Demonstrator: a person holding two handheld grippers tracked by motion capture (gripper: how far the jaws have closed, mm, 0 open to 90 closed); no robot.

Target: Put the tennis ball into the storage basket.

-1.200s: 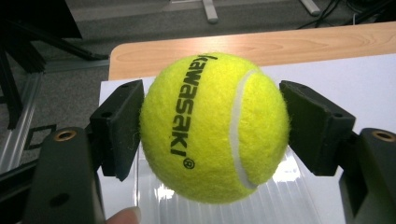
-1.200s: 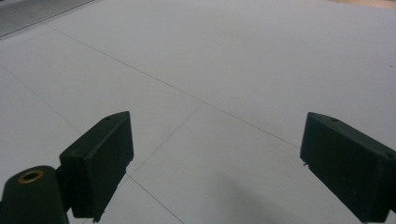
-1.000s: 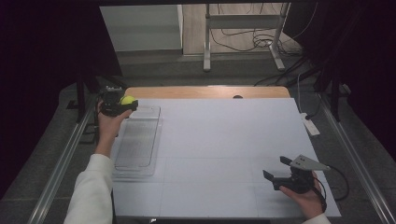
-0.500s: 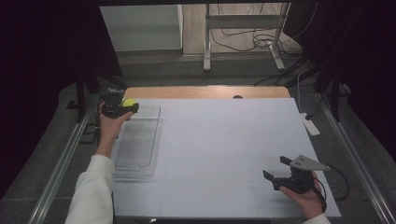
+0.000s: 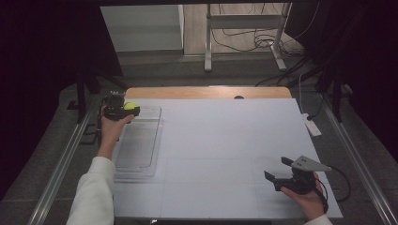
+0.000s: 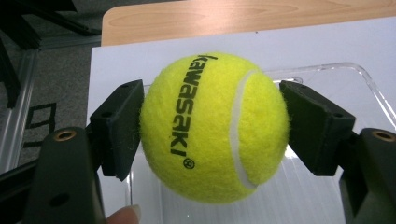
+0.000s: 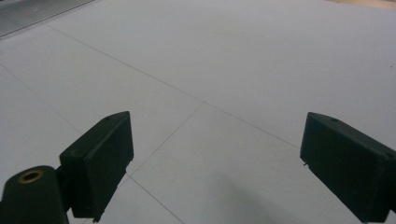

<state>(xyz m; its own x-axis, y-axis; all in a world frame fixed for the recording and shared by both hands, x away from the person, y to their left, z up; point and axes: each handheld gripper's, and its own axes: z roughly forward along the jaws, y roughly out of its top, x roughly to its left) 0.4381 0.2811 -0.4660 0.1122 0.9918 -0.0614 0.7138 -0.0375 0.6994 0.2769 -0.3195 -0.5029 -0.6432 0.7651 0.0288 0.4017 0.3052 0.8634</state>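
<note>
At the upper left of the high view the left gripper (image 5: 126, 110) is clamped on a yellow tennis ball (image 5: 130, 106), held over the far end of a clear plastic tray (image 5: 136, 150) that lies along the left side of the white worktop (image 5: 225, 140). In the left gripper view the ball (image 6: 214, 126) sits in the middle of the frame with both black pads pressed against its sides; the word "kawasaki" runs down its face beside a white seam. The tray's clear rim (image 6: 369, 81) curves behind the ball at the upper right, and a fingertip (image 6: 123, 215) shows at the bottom edge. Whether the ball touches the tray floor cannot be told.

The right gripper (image 5: 279, 174) is at the lower right of the high view, well apart from the tray, its jaws spread wide with nothing between them. In the right gripper view its two pads (image 7: 100, 158) stand at the lower left and lower right over bare white worktop (image 7: 224, 70) crossed by thin lines.

A strip of bare wood (image 5: 206, 92) edges the worktop at the top of the frame, with a small dark spot (image 5: 239, 97) on it. A white power strip (image 5: 311, 126) lies off the worktop's right edge. Metal rails (image 5: 61, 164) run along both sides, and beyond the worktop a metal stand (image 5: 244, 35) with loose cables (image 5: 244, 44) occupies the floor. Nothing lies between the two grippers.
</note>
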